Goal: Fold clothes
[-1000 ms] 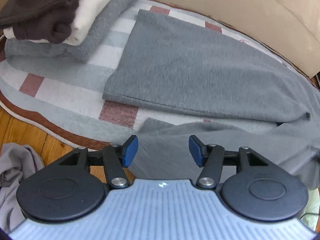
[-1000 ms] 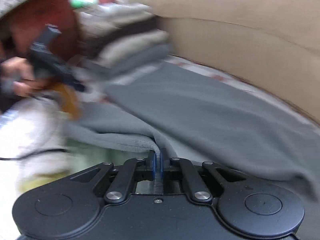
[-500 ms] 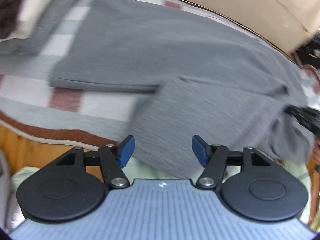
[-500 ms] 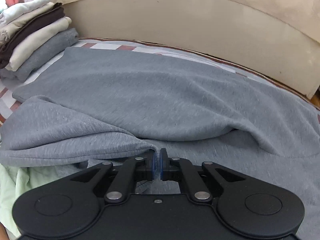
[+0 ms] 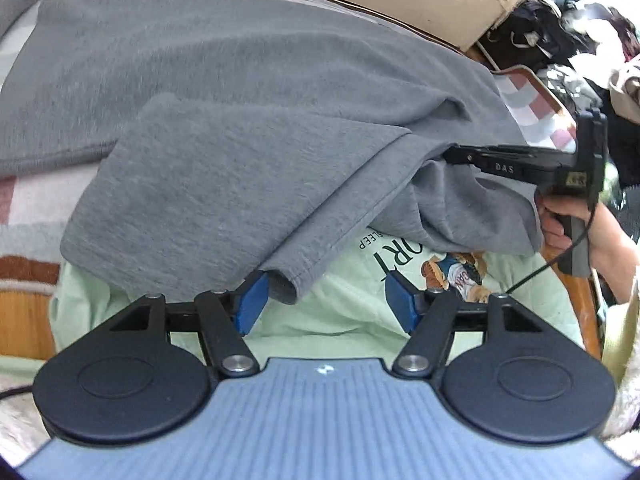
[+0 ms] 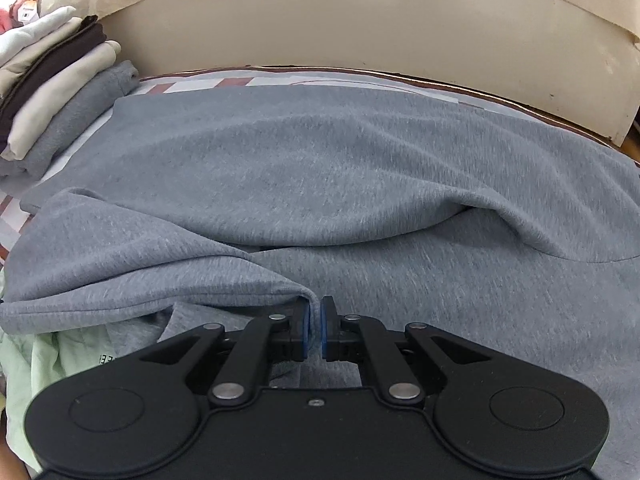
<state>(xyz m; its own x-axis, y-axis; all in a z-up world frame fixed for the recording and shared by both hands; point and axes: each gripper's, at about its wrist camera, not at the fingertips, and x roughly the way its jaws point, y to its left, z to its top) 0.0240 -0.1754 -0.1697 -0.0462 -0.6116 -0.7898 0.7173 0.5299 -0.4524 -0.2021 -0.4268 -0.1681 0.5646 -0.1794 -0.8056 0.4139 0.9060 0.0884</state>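
- Your left gripper (image 5: 326, 300), the one with blue pads on black linkage arms, stands with its jaws well apart and nothing pinched between them.
- A folded corner of the large grey knit garment (image 5: 248, 112) hangs just in front of the left blue pad (image 5: 251, 304) and seems to touch it; the other pad is clear of cloth.
- That grey garment lies spread over the striped grey, white and rust-red rug (image 5: 24, 216), with one flap doubled back over its near edge.
- Under the near edge of the grey garment you can see a pale green printed T-shirt (image 5: 352, 312), with dark lettering and a small cartoon figure showing.
- Your right gripper (image 6: 315, 326) has its jaws nearly together, a slim gap showing at the tips, and a fold of the grey garment's hemmed edge is clamped in them.
- In the left wrist view the right gripper (image 5: 452, 155) reaches in from the right, its tip buried in the bunched grey fabric, with your right hand (image 5: 568, 224) around its handle.
- A stack of folded clothes (image 6: 52, 92) in grey, cream and dark brown sits at the far left of the rug, apart from the garment.
- A beige cardboard wall (image 6: 360, 28) rises behind the rug.
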